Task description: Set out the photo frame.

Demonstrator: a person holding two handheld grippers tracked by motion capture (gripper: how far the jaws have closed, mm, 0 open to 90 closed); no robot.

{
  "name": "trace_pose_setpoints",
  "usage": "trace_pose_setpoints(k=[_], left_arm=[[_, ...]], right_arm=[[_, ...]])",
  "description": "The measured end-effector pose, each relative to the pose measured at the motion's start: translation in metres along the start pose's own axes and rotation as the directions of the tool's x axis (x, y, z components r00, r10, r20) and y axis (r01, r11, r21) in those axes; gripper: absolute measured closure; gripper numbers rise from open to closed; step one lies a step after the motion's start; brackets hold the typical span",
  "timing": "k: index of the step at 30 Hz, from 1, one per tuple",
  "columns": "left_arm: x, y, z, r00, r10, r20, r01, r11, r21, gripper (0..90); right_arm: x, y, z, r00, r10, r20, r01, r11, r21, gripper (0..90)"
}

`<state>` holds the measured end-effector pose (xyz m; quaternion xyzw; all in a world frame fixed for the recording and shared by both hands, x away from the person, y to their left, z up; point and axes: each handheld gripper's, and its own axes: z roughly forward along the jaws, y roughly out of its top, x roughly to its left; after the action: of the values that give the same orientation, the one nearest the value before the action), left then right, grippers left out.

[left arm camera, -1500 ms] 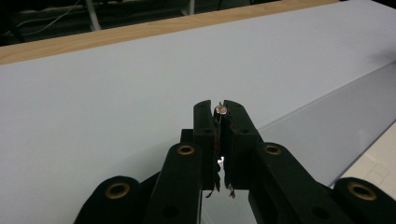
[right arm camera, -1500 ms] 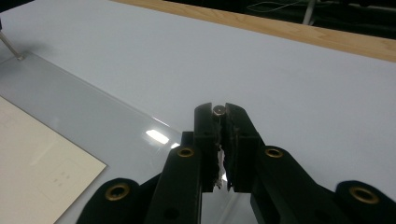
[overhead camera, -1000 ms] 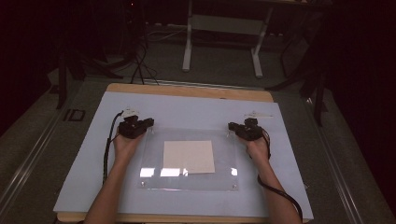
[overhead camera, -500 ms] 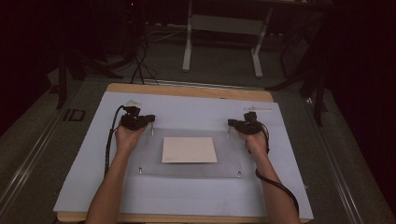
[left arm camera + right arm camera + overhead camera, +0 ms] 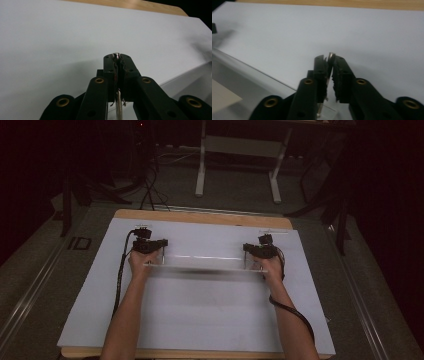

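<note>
Both hands are up at the far half of the table (image 5: 320,320) now, and between them hangs a clear acrylic sheet (image 5: 205,262), lifted on edge so the high view catches it as a thin blurred band running from one gripper to the other. The left gripper (image 5: 161,243) has its fingers (image 5: 110,68) pressed tight on the sheet's left end; in the left gripper view a small metal stud (image 5: 116,53) pokes out just above the fingertips, with the clear edge running down between them. Over to the right gripper (image 5: 246,248): its fingers (image 5: 320,68) have just been easing apart, a slim gap showing in the right gripper view, yet the sheet's corner and its stud (image 5: 331,55) sit between them. A pale paper (image 5: 223,98) lies against the sheet at lower left there. White mat (image 5: 200,320) below
</note>
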<state>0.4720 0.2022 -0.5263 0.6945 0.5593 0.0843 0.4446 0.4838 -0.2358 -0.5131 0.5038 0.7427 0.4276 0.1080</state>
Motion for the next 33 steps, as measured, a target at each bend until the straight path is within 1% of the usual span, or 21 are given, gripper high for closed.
trace_pose_setpoints(k=[1,2,4,5,7,9,11,13,15,17,18,19,21,22,27,29,30,31,33], left_arm=[[-0.001,0.001,0.001,1.0,0.001,-0.009,-0.001,1.0,0.009,84.3],[0.0,0.002,0.002,1.0,-0.005,-0.007,0.006,0.9998,0.016,84.2],[0.0,0.003,0.002,0.9999,-0.009,-0.005,0.009,0.9998,0.016,84.2],[0.001,0.003,0.002,1.0,-0.009,-0.003,0.01,0.9998,0.015,84.1],[0.001,0.003,0.002,0.9999,-0.01,-0.004,0.01,0.9998,0.015,84.1],[0.001,0.003,0.002,0.9999,-0.013,-0.004,0.014,0.9998,0.015,84.2],[0.001,0.003,0.003,0.9997,-0.026,0.0,0.026,0.9996,0.014,84.3],[0.002,0.003,0.003,0.9996,-0.028,0.001,0.028,0.9995,0.017,84.3],[0.002,0.003,0.003,0.9995,-0.031,0.004,0.03,0.9994,0.017,84.3],[0.002,0.003,0.003,0.9995,-0.033,0.004,0.033,0.9993,0.016,84.3],[0.002,0.003,0.004,0.9994,-0.034,0.006,0.034,0.9993,0.016,84.3],[0.002,0.003,0.004,0.9995,-0.033,0.006,0.032,0.9993,0.016,84.3],[0.002,0.003,0.004,0.9994,-0.036,0.005,0.035,0.9992,0.016,84.3],[0.003,0.003,0.004,0.9992,-0.039,0.007,0.039,0.9991,0.016,84.4],[0.003,0.004,0.004,0.999,-0.043,0.009,0.043,0.9989,0.019,84.4],[0.003,0.004,0.004,0.9989,-0.045,0.011,0.045,0.9988,0.018,84.4],[0.004,0.004,0.004,0.9989,-0.045,0.011,0.045,0.9988,0.019,84.4],[0.004,0.004,0.004,0.9989,-0.045,0.011,0.045,0.9988,0.02,84.4],[0.004,0.004,0.004,0.9989,-0.045,0.011,0.045,0.9988,0.019,84.4]], right_arm=[[0.0,0.0,0.0,0.9999,-0.012,0.012,0.012,1.0,-0.001,76.7],[-0.001,0.0,-0.002,0.9997,-0.014,0.018,0.014,1.0,0.001,74.2],[-0.003,-0.002,-0.007,0.9998,-0.013,0.017,0.013,1.0,-0.018,70.8],[-0.003,-0.004,-0.011,0.9997,-0.019,0.018,0.019,1.0,-0.025,69.9],[-0.003,-0.007,-0.018,0.9986,-0.044,0.028,0.045,0.999,-0.029,68.0],[-0.003,-0.011,-0.026,0.9974,-0.068,0.023,0.069,0.997,-0.041,66.5],[-0.002,-0.016,-0.034,0.9965,-0.078,0.027,0.08,0.995,-0.053,66.3],[0.0,-0.021,-0.041,0.9936,-0.103,0.047,0.105,0.993,-0.062,65.5],[0.002,-0.026,-0.048,0.9917,-0.122,0.039,0.125,0.989,-0.077,64.5],[0.005,-0.033,-0.055,0.9876,-0.154,0.032,0.156,0.982,-0.104,63.1],[0.007,-0.035,-0.057,0.9863,-0.162,0.031,0.165,0.98,-0.114,63.9],[0.008,-0.038,-0.06,0.9848,-0.169,0.041,0.173,0.977,-0.128,63.9],[0.01,-0.042,-0.066,0.9828,-0.179,0.044,0.184,0.973,-0.138,63.6],[0.01,-0.044,-0.069,0.9829,-0.18,0.04,0.184,0.973,-0.139,63.6],[0.013,-0.054,-0.079,0.9731,-0.228,0.033,0.231,0.963,-0.14,62.7],[0.014,-0.058,-0.083,0.9716,-0.235,0.027,0.236,0.961,-0.146,62.8],[0.015,-0.06,-0.084,0.9695,-0.244,0.025,0.245,0.958,-0.147,62.6],[0.016,-0.061,-0.086,0.9658,-0.259,0.019,0.259,0.955,-0.148,62.4],[0.02,-0.062,-0.089,0.954,-0.3,0.011,0.298,0.944,-0.143,61.2]])
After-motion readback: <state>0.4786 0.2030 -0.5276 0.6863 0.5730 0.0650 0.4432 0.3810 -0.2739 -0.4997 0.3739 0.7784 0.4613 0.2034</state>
